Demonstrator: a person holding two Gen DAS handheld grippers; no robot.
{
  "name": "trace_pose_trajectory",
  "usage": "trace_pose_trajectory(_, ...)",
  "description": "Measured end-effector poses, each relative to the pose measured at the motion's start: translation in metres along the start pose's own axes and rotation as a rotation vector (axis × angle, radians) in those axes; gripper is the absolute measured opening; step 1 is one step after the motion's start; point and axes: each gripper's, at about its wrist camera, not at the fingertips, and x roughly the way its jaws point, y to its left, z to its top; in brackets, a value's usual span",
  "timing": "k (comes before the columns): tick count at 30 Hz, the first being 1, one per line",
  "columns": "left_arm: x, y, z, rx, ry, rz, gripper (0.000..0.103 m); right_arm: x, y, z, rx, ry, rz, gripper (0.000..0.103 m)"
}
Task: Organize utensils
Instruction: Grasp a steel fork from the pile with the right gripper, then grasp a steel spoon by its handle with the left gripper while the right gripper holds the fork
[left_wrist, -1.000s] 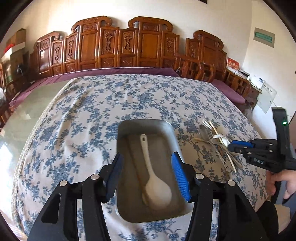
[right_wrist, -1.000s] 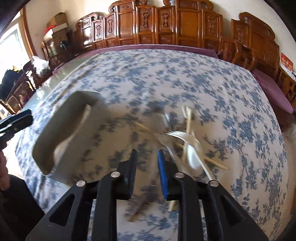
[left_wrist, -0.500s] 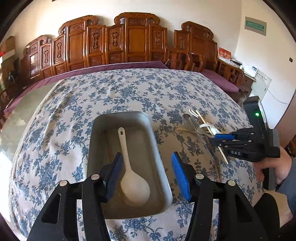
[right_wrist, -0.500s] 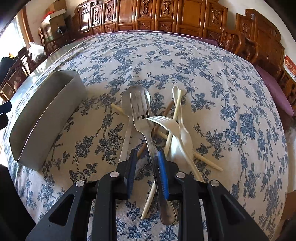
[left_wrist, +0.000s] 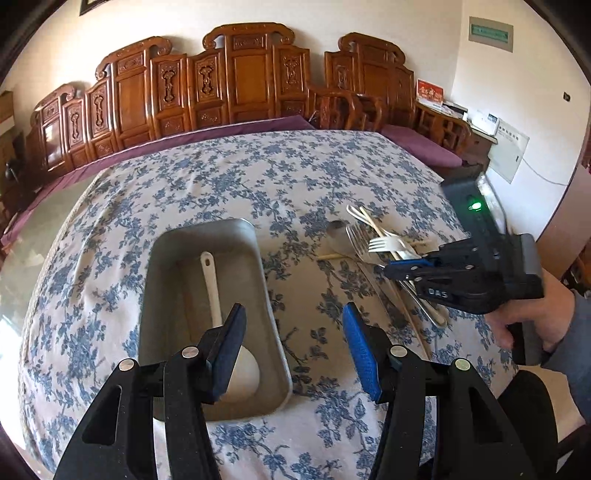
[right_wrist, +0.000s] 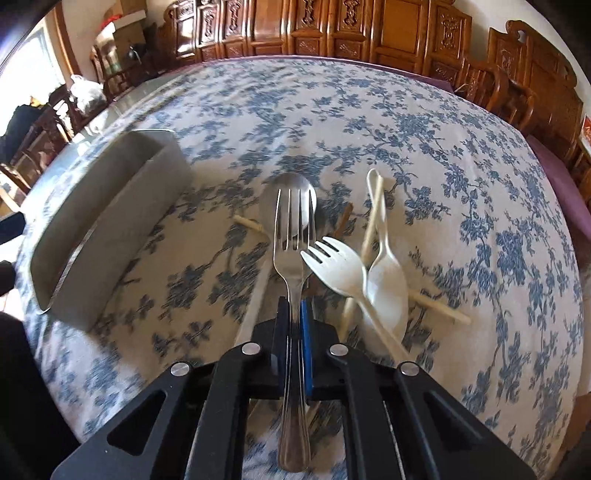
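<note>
My right gripper (right_wrist: 293, 314) is shut on the handle of a metal fork (right_wrist: 293, 236), over a pile of utensils: a metal spoon (right_wrist: 295, 192), a white plastic fork (right_wrist: 340, 264), a white plastic spoon (right_wrist: 388, 284) and wooden chopsticks (right_wrist: 439, 304). The same gripper (left_wrist: 391, 267) and pile (left_wrist: 373, 240) show in the left wrist view at the right. My left gripper (left_wrist: 293, 349) is open and empty above the near right corner of a grey metal tray (left_wrist: 267, 295), which holds a white ceramic spoon (left_wrist: 212, 284). The tray (right_wrist: 103, 218) lies left of the pile.
A blue floral tablecloth (left_wrist: 258, 177) covers the round table, with a purple cloth (left_wrist: 221, 129) showing at its far edge. Carved wooden chairs (left_wrist: 251, 74) line the far wall. A person's hand (left_wrist: 532, 325) holds the right gripper at the table's right edge.
My right gripper has closed on the metal fork's handle, which had stood between its fingers. The left gripper has shifted right, from over the tray's middle to its right corner.
</note>
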Motion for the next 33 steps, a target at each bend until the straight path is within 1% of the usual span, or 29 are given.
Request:
trace_pose_trajectory(5, 0.005, -0.011, -0.009, 0.01, 0.027, 0.006, 0.052, -0.026, 0.003, -0.009, 0.023, -0.046, 0.065, 0.008)
trace_pose_trajectory(8, 0.01, -0.015, -0.01, -0.017, 0.043, -0.011, 0.052, -0.046, 0.0, -0.012, 0.049, -0.092, 0.087, 0.008)
trace_pose_trajectory(10, 0.014, -0.021, -0.009, -0.014, 0.05, -0.015, 0.052, -0.061, -0.004, -0.013, 0.068, -0.125, 0.109, 0.008)
trace_pose_trajectory(14, 0.026, -0.038, -0.005, 0.027, 0.061, -0.003, 0.052, -0.063, -0.011, -0.002, 0.064, -0.129, 0.103, 0.008)
trace_pose_trajectory(18, 0.035, -0.045, -0.001, 0.022, 0.076, -0.009, 0.052, -0.058, -0.026, 0.019, 0.08, -0.138, 0.101, 0.008)
trace_pose_trajectory(22, 0.043, -0.05, 0.003, 0.027, 0.089, -0.001, 0.052, -0.062, -0.036, 0.044, 0.079, -0.172, 0.122, 0.008)
trace_pose_trajectory(25, 0.05, -0.055, 0.008, 0.034, 0.092, 0.001, 0.052, -0.069, -0.041, 0.06, 0.062, -0.196, 0.111, 0.008)
trace_pose_trajectory(29, 0.066, -0.061, 0.015, 0.035, 0.106, -0.008, 0.052, -0.074, -0.049, 0.061, 0.053, -0.201, 0.091, 0.008)
trace_pose_trajectory(33, 0.088, -0.066, 0.02, 0.027, 0.132, -0.024, 0.052, -0.071, -0.063, 0.045, 0.064, -0.184, 0.064, 0.008)
